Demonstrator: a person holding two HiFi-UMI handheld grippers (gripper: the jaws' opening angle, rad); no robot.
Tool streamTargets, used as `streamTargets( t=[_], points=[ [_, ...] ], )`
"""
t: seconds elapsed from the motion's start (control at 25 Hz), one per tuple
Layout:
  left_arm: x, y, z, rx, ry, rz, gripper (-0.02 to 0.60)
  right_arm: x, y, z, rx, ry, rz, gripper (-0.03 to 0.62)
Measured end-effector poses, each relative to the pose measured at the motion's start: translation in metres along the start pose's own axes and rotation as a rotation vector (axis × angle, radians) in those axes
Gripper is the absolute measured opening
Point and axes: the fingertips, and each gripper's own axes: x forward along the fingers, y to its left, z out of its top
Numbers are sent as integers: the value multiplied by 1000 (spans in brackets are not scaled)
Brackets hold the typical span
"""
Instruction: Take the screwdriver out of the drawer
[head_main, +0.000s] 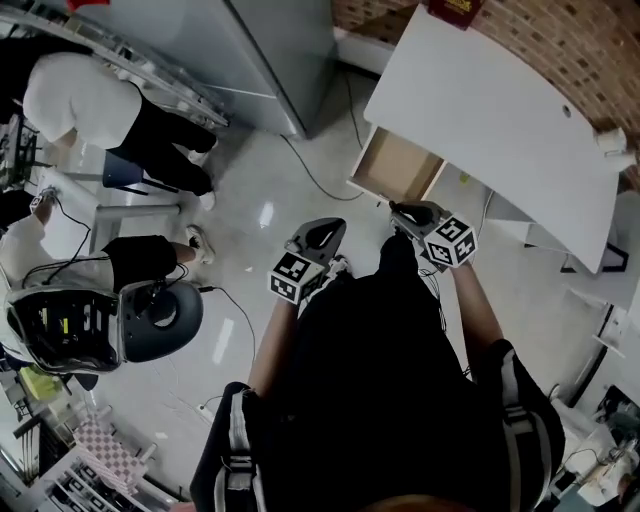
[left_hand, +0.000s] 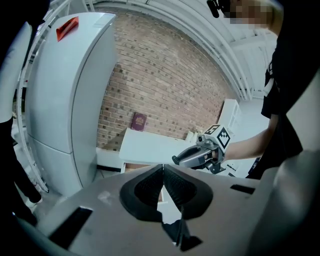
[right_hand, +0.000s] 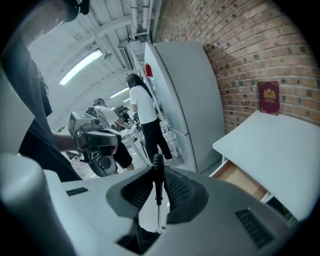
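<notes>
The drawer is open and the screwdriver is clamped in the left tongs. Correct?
No. The drawer is open, but the screwdriver is clamped in the right tongs, not the left tongs, which are shut on nothing. The right gripper view shows it.

A white desk (head_main: 500, 110) stands just ahead of the right gripper (head_main: 405, 212), against a brick wall (head_main: 560, 40). A maroon booklet (head_main: 455, 10) stands upright against that wall. Ahead and left of the left gripper (head_main: 325, 232) is a tall grey cabinet (head_main: 250, 50). A black cable (head_main: 320, 180) trails over the pale floor (head_main: 250, 200) ahead of that gripper. Well off to its left are a person (head_main: 70, 95) in a white top and an office chair (head_main: 165, 318).
</notes>
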Motion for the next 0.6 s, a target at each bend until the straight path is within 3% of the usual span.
streamTargets(
  t=[0.6],
  points=[
    [-51, -16, -8, 75, -36, -51, 17, -13, 84, -5, -69, -106, -108, 123]
  ],
)
